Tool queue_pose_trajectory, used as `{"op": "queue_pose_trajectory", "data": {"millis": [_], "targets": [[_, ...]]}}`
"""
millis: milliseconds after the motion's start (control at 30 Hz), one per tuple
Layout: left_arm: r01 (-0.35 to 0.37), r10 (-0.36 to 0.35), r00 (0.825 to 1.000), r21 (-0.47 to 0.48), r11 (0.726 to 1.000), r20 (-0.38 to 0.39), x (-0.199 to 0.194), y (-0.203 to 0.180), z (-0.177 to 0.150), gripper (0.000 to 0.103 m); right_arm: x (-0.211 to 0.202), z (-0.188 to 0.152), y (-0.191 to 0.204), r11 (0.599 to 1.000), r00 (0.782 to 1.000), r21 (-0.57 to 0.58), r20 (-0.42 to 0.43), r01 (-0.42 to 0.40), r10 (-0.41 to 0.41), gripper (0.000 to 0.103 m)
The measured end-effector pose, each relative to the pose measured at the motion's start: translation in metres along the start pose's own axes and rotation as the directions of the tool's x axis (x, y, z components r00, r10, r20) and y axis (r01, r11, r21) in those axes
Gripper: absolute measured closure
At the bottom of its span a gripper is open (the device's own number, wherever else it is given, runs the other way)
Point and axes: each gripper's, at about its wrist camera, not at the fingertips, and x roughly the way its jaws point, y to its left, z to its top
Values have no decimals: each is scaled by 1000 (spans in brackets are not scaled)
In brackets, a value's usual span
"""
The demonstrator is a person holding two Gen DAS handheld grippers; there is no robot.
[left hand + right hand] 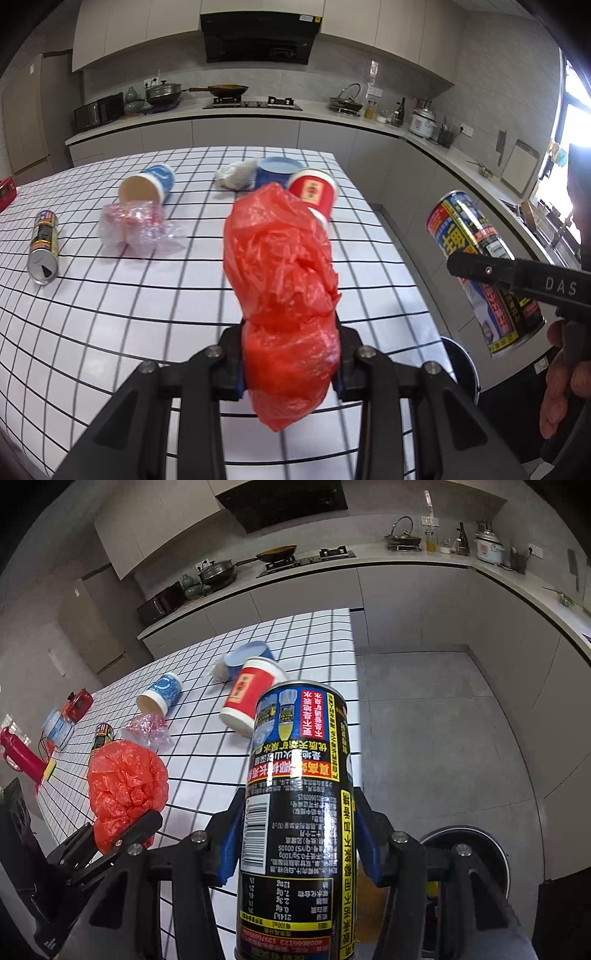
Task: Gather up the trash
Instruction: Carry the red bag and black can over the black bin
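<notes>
Red plastic bag (284, 291) bunched up and pinched tight in my left gripper (290, 363), hanging above the checkered table (110, 314). My right gripper (299, 843) is clamped around a tall black can (299, 794), held off the table's edge over the floor, above a round bin (487, 849). On the table: red cup (314, 192), blue cup (151, 182) and small can (44, 247) on their sides, crumpled clear wrap (136, 229), white wad (236, 173) beside a blue tub (277, 170).

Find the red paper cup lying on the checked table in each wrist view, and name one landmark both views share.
Left wrist: red paper cup upper centre, behind the red plastic bag.
Right wrist: cup centre, left of the held can.
Shared landmark: blue paper cup, lying left of it.
</notes>
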Motion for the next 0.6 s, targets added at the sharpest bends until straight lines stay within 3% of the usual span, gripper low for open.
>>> {"op": "queue_pose_trajectory", "data": {"millis": [367, 600], "targets": [[65, -64, 998, 50, 997, -14, 9, -69, -8, 68, -37, -16, -97, 994, 997, 71, 15, 80, -81, 48], [93, -91, 995, 94, 991, -28, 15, -121, -21, 68, -30, -59, -185, 979, 988, 143, -70, 144, -135, 48]]}}
